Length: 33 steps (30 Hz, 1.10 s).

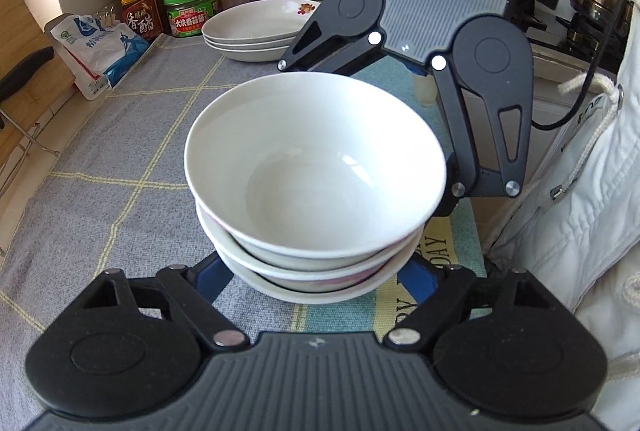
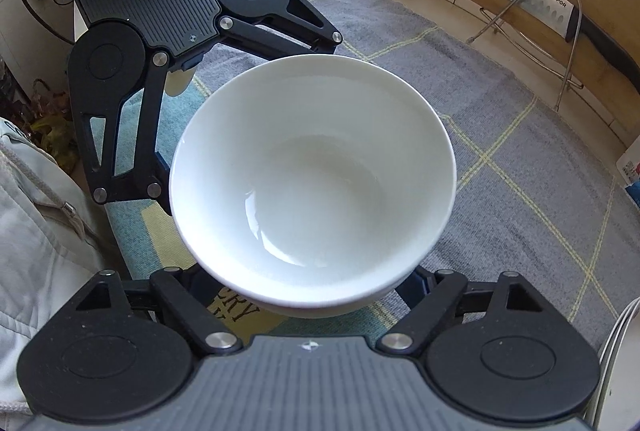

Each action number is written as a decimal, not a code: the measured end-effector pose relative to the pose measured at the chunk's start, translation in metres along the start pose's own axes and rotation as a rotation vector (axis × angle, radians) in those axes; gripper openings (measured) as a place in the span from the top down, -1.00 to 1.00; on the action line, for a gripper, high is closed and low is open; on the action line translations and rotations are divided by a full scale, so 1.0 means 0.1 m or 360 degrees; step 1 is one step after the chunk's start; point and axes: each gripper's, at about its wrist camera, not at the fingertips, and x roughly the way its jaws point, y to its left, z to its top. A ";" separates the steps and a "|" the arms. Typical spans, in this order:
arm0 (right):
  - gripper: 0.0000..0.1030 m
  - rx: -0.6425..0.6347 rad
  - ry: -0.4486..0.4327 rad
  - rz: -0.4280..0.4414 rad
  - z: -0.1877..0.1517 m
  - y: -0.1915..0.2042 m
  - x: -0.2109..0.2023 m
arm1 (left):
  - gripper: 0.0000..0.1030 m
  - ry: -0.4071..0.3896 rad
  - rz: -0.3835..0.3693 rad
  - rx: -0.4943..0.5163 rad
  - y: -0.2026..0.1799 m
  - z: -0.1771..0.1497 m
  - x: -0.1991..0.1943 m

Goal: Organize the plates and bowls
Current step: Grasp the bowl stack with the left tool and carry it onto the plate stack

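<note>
- A stack of three white bowls point(image 1: 316, 167) sits on the grey checked cloth point(image 1: 120, 191), near the counter's front edge
- The left gripper point(image 1: 314, 283) reaches in from one side, its blue fingers point(image 1: 212, 279) flanking the lowest bowls; whether they press I cannot tell
- The right gripper point(image 2: 320, 295) comes from the opposite side, tongs straddling the stack, tips hidden, grip unclear
- Three plates point(image 1: 256, 31) are piled further back, beside jars and bottles
</note>
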 end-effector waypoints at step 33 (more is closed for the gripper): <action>-0.74 -0.0118 -0.0020 -0.0067 -0.40 -1.03 -0.81 | -0.69 -0.0082 0.0148 -0.0001 0.28 1.27 0.41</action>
